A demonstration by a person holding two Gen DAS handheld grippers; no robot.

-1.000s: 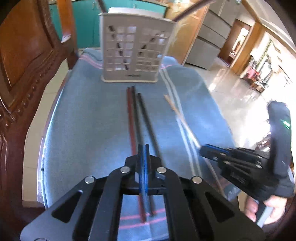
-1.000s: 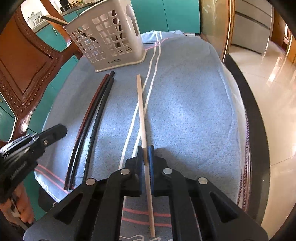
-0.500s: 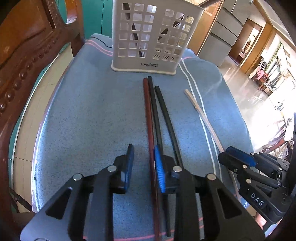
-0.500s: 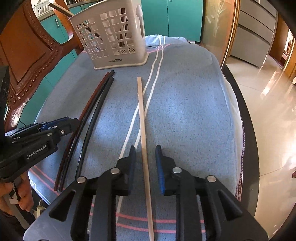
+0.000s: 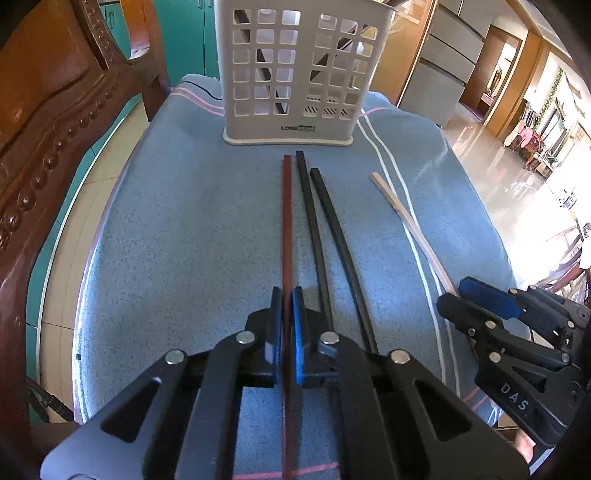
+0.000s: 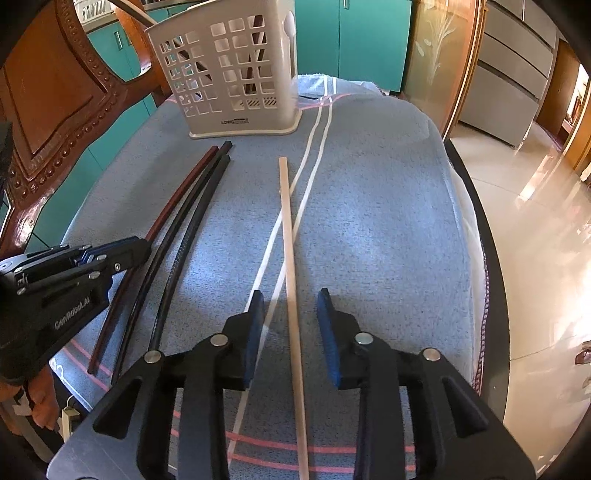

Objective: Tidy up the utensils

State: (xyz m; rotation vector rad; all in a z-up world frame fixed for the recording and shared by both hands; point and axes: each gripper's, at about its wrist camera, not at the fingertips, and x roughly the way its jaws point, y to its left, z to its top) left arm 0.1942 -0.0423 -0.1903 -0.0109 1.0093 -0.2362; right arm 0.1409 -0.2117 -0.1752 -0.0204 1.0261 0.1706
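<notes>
A white perforated utensil basket (image 5: 295,74) stands at the far end of a blue towel (image 5: 184,229); it also shows in the right wrist view (image 6: 229,70). A red-brown chopstick (image 5: 287,214) lies beside two black chopsticks (image 5: 325,221). My left gripper (image 5: 287,306) is shut on the red-brown chopstick. A light wooden chopstick (image 6: 290,240) lies on the towel between the open jaws of my right gripper (image 6: 290,314), untouched. The right gripper also shows in the left wrist view (image 5: 476,299), and the left gripper in the right wrist view (image 6: 125,254).
A carved wooden chair back (image 5: 55,110) stands along the left of the towel. Teal cabinets (image 6: 351,33) are behind the basket. A shiny tiled floor (image 6: 535,221) lies beyond the table's right edge. The basket holds some utensils.
My left gripper opened, shifted onto the red-brown chopstick and shut on it. My right gripper let go of the wooden chopstick and opened wide. Both moved closer to the basket.
</notes>
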